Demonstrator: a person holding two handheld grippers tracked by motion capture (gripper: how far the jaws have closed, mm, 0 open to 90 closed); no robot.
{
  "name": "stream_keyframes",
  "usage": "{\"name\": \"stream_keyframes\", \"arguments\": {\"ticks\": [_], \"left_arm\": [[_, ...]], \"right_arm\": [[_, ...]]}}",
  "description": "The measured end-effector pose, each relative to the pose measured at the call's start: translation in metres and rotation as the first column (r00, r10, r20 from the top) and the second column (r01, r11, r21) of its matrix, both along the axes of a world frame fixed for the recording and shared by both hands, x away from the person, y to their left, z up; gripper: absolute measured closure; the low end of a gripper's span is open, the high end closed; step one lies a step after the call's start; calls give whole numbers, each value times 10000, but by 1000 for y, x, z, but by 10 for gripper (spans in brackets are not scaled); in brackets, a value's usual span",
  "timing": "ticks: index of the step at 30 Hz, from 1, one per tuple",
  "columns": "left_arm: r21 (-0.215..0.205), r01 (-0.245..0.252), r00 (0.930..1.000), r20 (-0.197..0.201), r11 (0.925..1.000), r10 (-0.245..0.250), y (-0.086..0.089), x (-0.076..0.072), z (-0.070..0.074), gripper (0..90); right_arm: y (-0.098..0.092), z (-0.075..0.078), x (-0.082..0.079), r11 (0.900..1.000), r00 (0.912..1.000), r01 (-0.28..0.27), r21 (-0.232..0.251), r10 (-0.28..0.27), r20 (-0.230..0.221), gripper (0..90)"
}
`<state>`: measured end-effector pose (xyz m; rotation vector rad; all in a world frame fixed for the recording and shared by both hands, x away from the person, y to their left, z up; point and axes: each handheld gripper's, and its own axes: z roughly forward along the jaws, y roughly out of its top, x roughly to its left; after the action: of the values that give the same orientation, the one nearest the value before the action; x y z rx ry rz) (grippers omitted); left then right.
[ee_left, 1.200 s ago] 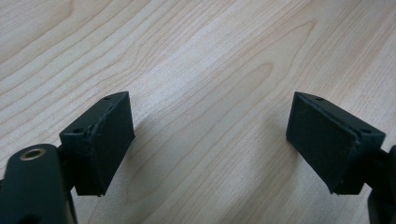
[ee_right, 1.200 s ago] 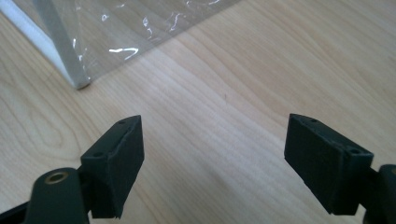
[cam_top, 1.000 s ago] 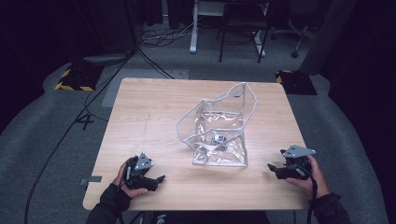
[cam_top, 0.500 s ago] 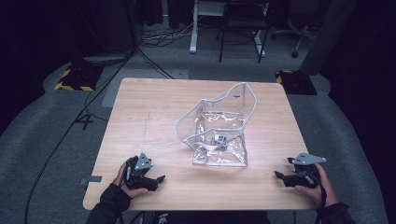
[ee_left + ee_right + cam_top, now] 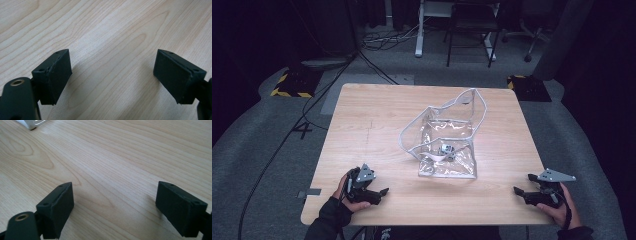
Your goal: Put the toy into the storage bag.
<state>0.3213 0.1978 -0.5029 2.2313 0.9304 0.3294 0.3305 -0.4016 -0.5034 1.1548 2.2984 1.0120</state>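
Observation:
A clear plastic zip bag [image 5: 447, 165] with a white rim stands open at the middle of the wooden table [image 5: 377, 125]. A small grey object [image 5: 446, 150] lies inside it. My left gripper [image 5: 381, 194] rests near the table's front left, its jaws wide apart over bare wood [image 5: 112, 75]. At the front right edge, my right gripper [image 5: 523, 183] points toward the bag. Its jaws have just been opening and stand wide with nothing between them [image 5: 115, 205]. A corner of the bag [image 5: 30, 123] shows at the top left of the right gripper view.
Dark floor surrounds the table, with cables [image 5: 377, 40], a chair [image 5: 469, 30] and desk legs behind it. Yellow-black striped plates [image 5: 292, 82] lie on the floor at the far corners. Bare wood runs between each gripper and the bag.
My right hand has slid back and outward to the table's front right edge. The left hand and the bag have stayed where they were.

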Motion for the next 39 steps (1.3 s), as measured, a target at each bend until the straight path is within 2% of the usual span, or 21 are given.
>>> {"name": "stream_keyframes", "arguments": {"ticks": [8,22,39], "left_arm": [[3,-11,10000,-5,10000,11,0,0,0,152],[-2,-9,10000,-11,10000,9,0,0,0,151],[32,-8,10000,28,10000,8,0,1,0,150]], "right_arm": [[-1,0,0,9999,9999,-155,0,155,19,154],[0,0,0,10000,10000,50,69,-49,-7,155],[0,0,0,10000,10000,47,69,-47,-7,155]]}}
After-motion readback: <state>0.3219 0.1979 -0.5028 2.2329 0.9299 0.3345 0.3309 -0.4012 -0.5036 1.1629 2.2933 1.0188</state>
